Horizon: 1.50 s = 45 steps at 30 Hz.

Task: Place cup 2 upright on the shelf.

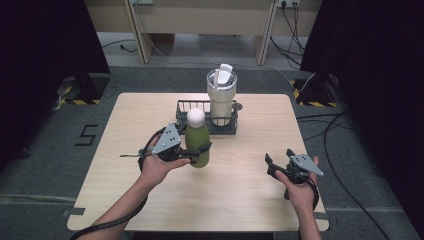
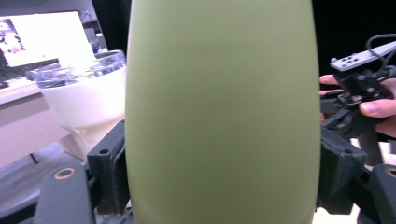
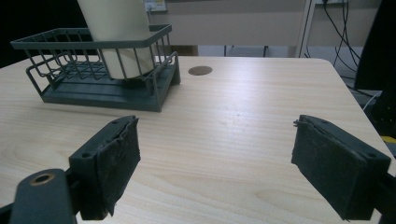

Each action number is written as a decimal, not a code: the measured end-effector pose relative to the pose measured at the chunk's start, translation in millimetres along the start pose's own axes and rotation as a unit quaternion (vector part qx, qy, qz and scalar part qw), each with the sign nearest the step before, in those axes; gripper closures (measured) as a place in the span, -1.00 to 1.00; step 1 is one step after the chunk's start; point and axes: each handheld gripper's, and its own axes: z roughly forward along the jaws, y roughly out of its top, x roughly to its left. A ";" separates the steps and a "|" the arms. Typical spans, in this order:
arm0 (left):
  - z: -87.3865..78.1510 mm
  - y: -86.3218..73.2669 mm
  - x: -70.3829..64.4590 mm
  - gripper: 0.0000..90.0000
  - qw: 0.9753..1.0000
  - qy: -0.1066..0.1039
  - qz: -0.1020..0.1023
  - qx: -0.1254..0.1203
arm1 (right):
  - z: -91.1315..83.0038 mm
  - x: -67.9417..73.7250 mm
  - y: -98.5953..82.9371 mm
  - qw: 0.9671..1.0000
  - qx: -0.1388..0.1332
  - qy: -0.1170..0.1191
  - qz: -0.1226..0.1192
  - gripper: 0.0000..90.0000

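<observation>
A green bottle (image 1: 198,142) with a round white cap stands upright just in front of the wire basket (image 1: 186,106). My left gripper (image 1: 198,150) is shut on the bottle's lower body, one jaw on each side. In the left gripper view the green bottle (image 2: 219,93) stands between the two jaws of my left gripper (image 2: 224,173). I cannot tell whether its base rests on the table. My right gripper (image 1: 279,157) is held low over the front right of the table. In the right gripper view, my right gripper (image 3: 226,158) is open, with bare wood between its jaws.
A cream tumbler (image 1: 221,97) with a clear lid stands in the right end of the dark wire basket (image 3: 93,88) at the table's back middle. The basket's left half holds nothing. A small round hole (image 3: 201,70) marks the table beside the basket.
</observation>
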 end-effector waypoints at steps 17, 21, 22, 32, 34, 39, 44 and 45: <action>1.1 -0.9 22.3 -0.51 0.999 0.044 -0.005 0.002 | 0.2 -0.4 -0.1 1.000 0.002 -0.001 0.000 -0.67; 1.4 -1.0 27.1 -0.51 0.999 0.051 -0.005 0.003 | 0.7 0.0 -0.3 1.000 0.002 -0.001 0.001 -0.67; 1.7 -0.9 28.3 -0.51 0.999 0.053 -0.005 0.003 | 0.7 0.1 -0.4 1.000 0.002 0.000 0.000 -0.67; 5.6 2.3 39.0 -0.51 0.998 0.065 -0.007 0.003 | 1.0 0.1 -0.6 1.000 0.004 0.000 0.001 -0.67; 6.3 3.5 41.8 -0.51 0.998 0.069 -0.008 0.003 | 0.9 -0.1 -0.6 1.000 0.003 -0.001 0.001 -0.67; 7.6 7.3 47.8 -0.51 0.997 0.080 -0.005 0.003 | 1.5 0.3 -1.0 1.000 0.005 0.000 0.001 -0.67; 11.2 10.3 52.0 -0.51 0.996 0.085 -0.007 0.001 | 1.6 0.5 -1.2 1.000 0.006 0.000 0.001 -0.67; 12.4 10.4 52.3 -0.51 0.996 0.085 -0.007 0.001 | 1.5 0.6 -1.3 1.000 0.006 0.000 0.001 -0.67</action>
